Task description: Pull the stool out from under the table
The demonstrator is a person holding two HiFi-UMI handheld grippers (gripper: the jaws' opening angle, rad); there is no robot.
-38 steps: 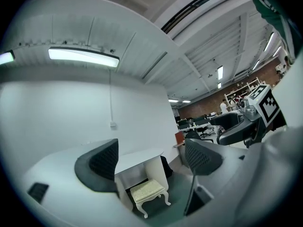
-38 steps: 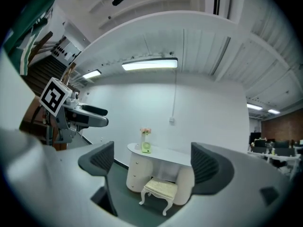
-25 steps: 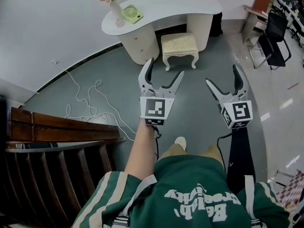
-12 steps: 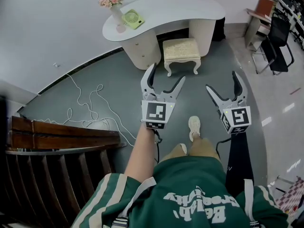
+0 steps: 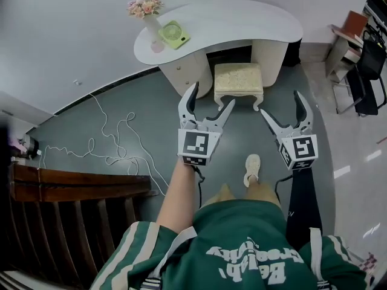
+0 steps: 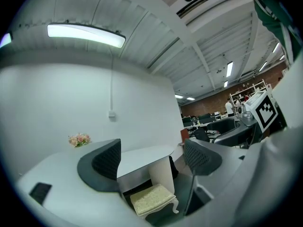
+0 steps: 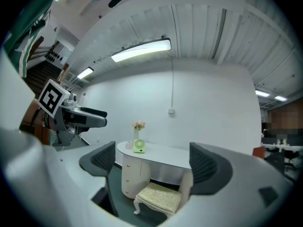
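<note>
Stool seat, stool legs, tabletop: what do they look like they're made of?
Cream cushioned stool seat: probably fabric upholstery; it looks padded, with a mottled woven pattern.
Curved white stool legs: painted wood or moulded plastic, smooth and carved; can't tell which.
White curved tabletop: likely matt laminate or painted board; uniform, with no grain or glare.

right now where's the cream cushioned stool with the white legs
In the head view the cream cushioned stool sits top centre, partly tucked under the white curved table, just beyond the left gripper.
</note>
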